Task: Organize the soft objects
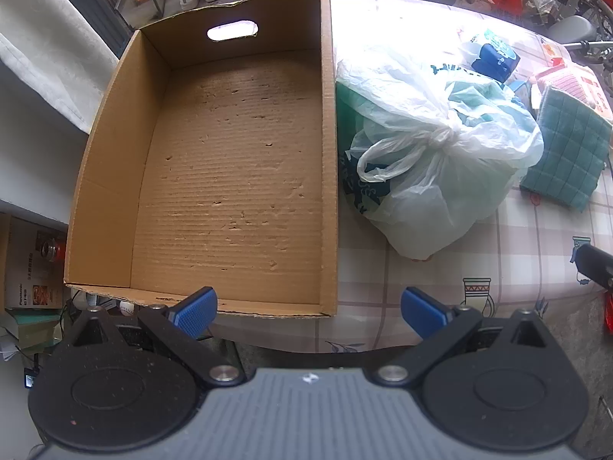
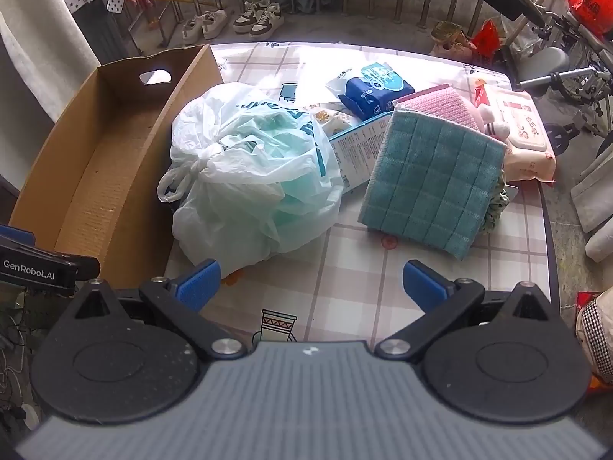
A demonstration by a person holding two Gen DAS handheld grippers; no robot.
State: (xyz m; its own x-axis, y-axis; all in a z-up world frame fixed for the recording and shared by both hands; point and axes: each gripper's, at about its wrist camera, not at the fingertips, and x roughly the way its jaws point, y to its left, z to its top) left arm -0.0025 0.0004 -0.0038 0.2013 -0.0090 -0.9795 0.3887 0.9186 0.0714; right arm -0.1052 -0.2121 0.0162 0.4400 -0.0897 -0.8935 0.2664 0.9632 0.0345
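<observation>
An empty cardboard box (image 1: 230,176) stands on the left of the table; it also shows in the right wrist view (image 2: 103,176). A knotted white plastic bag (image 1: 440,153) (image 2: 253,184) lies right beside it. A folded teal cloth (image 1: 571,153) (image 2: 433,188) lies further right, leaning on a pink cloth (image 2: 440,105). A blue tissue pack (image 2: 377,88) and a wet-wipes pack (image 2: 525,134) lie behind. My left gripper (image 1: 308,312) is open at the box's near edge. My right gripper (image 2: 310,283) is open above the tablecloth, just short of the bag.
The table (image 2: 345,268) has a checked cloth and a rounded near edge. A blue-white carton (image 2: 356,145) lies under the teal cloth. Shoes (image 2: 237,19) and railings stand beyond the table. A wheelchair (image 2: 555,69) is at the far right.
</observation>
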